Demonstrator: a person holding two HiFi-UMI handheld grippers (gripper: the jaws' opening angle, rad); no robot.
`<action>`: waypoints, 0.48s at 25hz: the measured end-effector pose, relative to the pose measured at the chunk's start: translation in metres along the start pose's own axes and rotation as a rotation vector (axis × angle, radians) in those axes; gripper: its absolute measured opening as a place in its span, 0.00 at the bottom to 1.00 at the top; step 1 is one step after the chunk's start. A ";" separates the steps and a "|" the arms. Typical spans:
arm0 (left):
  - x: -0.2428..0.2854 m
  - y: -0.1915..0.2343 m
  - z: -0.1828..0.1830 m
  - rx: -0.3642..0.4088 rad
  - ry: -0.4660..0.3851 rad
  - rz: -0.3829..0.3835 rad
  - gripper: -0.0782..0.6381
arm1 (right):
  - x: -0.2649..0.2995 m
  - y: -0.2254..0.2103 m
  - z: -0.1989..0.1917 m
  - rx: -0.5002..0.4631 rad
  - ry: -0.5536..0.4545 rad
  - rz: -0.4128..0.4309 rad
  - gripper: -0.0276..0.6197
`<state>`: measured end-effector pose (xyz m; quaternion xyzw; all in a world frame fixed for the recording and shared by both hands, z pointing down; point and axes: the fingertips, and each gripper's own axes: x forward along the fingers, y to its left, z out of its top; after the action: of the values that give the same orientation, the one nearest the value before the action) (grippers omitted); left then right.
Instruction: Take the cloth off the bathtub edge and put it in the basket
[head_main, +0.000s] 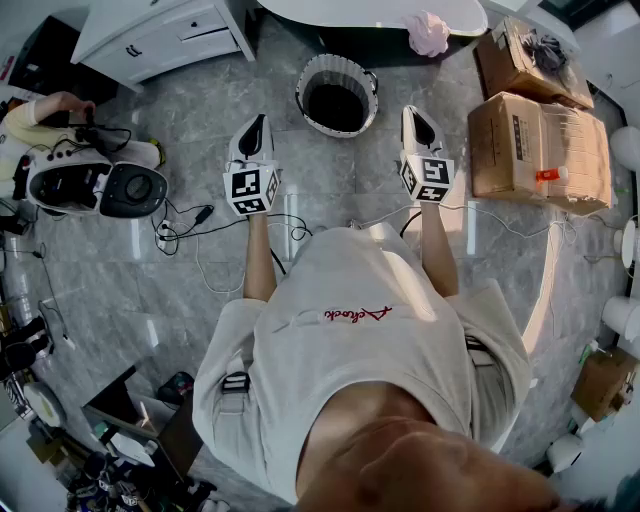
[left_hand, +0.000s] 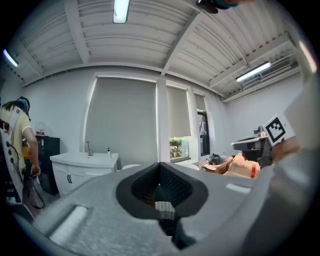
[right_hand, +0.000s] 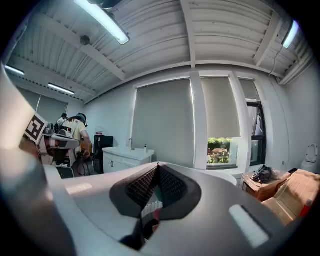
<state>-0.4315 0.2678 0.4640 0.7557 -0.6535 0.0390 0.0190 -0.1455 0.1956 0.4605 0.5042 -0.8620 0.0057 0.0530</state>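
Holding both tools out level ahead of the body, a person is standing on a grey marble floor (head_main: 150, 290). The left gripper (head_main: 257, 122) is keeping its fingers (left_hand: 175, 187) pressed together, with nothing between them. The right gripper (head_main: 412, 112) is doing the same: its fingers (right_hand: 170, 187) are meeting at the tip and gripping nothing.

The pink cloth (head_main: 430, 33) is lying bunched on the edge of the white bathtub (head_main: 370, 12), ahead of the right fingers and slightly to their right, well apart from them. The basket (head_main: 310, 72), round with a pale ribbed wall and a dark inside, is standing on the floor ahead of both pairs of fingers, roughly between the two and nearer than the cloth. It is sitting just in front of the bathtub, and neither pair of fingers is touching it.

To the right of the right fingers, cardboard boxes (head_main: 535, 145) are standing beside the tub. Ahead and to the left of the left fingers, a white vanity cabinet (head_main: 160, 35) is standing against the wall. Farther left, another person (head_main: 40, 120) is crouching, and cables (head_main: 215, 235) are trailing over the floor behind the left fingers.
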 end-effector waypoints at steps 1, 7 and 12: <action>0.000 -0.001 0.000 0.001 0.000 0.000 0.11 | 0.000 0.000 0.000 -0.001 0.000 0.000 0.05; 0.002 -0.001 0.000 0.000 0.001 -0.002 0.11 | 0.001 -0.002 -0.001 0.002 0.000 -0.001 0.05; 0.002 -0.002 0.000 0.004 0.004 -0.007 0.11 | 0.000 -0.001 0.000 0.017 -0.004 0.001 0.05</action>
<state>-0.4293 0.2665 0.4646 0.7578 -0.6509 0.0416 0.0188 -0.1448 0.1951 0.4608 0.5043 -0.8622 0.0122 0.0468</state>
